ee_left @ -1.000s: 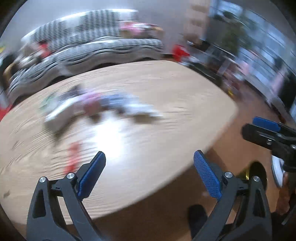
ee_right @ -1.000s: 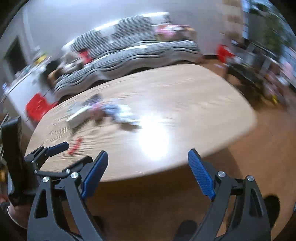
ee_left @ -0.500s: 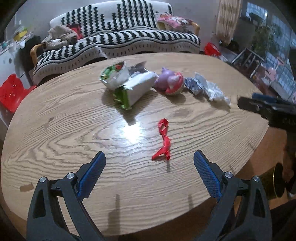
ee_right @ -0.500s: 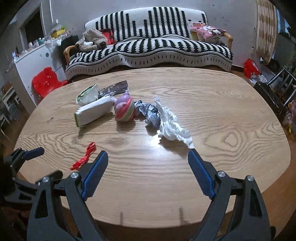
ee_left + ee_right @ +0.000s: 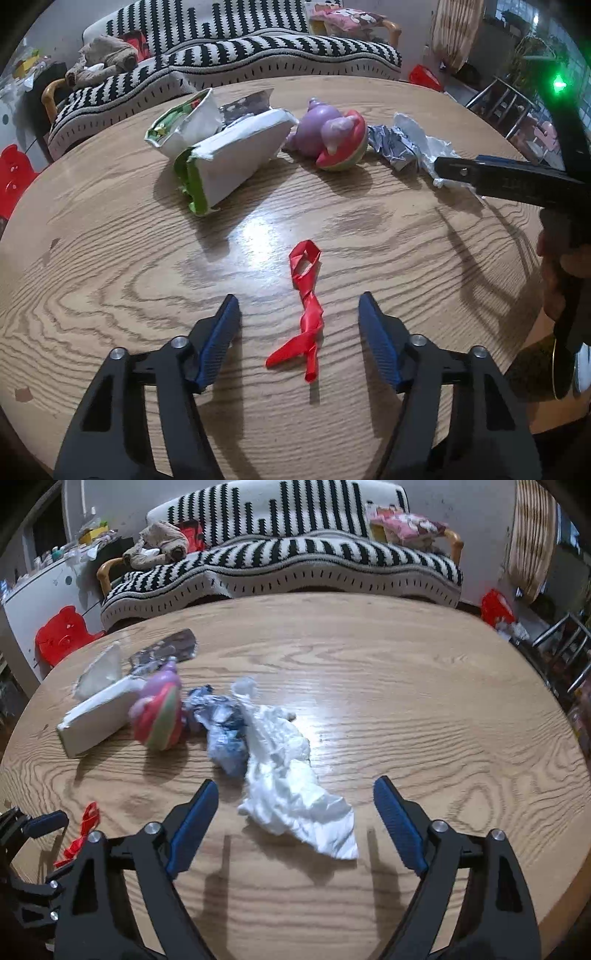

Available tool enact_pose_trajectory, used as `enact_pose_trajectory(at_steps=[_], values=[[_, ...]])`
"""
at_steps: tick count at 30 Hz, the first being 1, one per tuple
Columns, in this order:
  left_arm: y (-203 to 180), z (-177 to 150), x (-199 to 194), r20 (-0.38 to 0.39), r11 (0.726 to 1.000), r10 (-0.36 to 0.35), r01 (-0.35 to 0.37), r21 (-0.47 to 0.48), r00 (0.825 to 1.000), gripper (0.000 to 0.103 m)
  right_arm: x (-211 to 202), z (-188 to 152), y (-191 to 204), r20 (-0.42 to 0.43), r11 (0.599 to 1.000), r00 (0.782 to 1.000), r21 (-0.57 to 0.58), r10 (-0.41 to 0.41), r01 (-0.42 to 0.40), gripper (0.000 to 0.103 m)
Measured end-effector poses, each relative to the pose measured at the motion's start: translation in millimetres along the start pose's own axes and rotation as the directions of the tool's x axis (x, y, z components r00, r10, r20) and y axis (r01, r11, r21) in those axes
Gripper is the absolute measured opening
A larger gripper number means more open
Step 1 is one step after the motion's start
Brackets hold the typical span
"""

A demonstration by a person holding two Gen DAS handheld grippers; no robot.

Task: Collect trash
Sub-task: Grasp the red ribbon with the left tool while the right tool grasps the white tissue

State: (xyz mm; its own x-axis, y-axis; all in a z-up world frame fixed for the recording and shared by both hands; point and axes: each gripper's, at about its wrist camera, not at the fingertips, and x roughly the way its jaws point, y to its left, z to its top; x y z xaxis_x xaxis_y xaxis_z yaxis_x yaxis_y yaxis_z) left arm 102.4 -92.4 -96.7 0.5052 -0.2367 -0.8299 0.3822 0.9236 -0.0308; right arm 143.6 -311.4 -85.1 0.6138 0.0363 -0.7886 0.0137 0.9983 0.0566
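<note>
Closing around the red balloon scrap point(image 5: 306, 314) lying flat on the desk point(image 5: 110, 258), the left hand-held gripper point(image 5: 298, 332) is not yet gripping it; the right hand-held gripper point(image 5: 295, 812), also narrowing, is straddling the white tissue point(image 5: 295, 794) untouched. Thin scrap risks slipping under the pads.

Wooden table point(image 5: 406, 709) fills most of the frame. Right gripper point(image 5: 295, 812) at bottom centre, jaws closing, a crumpled white tissue point(image 5: 295, 794) between them, pads not touching it. Touching the tissue's upper left, a blue-grey wrapper point(image 5: 221, 734); left of that, a pink and purple toy point(image 5: 159, 716), then a white box point(image 5: 96, 716). Red twisted strip point(image 5: 83, 830) at lower left, beside the left gripper point(image 5: 33, 830). Striped sofa point(image 5: 295, 557) across the top.
</note>
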Motion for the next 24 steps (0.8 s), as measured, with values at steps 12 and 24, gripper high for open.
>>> enact_pose_trajectory(at_steps=[12,24], values=[[-11,6,-7,0.014,1.000,-0.005,0.005,0.021,1.000,0.010,-18,-6,-4,0.016,0.995,0.996,0.047,0.089,-0.090,0.021],[-1,10,-40,0.086,1.000,-0.005,0.007,-0.028,0.996,0.010,-85,-27,-2,0.056,0.996,0.995,0.047,0.079,-0.082,0.021]])
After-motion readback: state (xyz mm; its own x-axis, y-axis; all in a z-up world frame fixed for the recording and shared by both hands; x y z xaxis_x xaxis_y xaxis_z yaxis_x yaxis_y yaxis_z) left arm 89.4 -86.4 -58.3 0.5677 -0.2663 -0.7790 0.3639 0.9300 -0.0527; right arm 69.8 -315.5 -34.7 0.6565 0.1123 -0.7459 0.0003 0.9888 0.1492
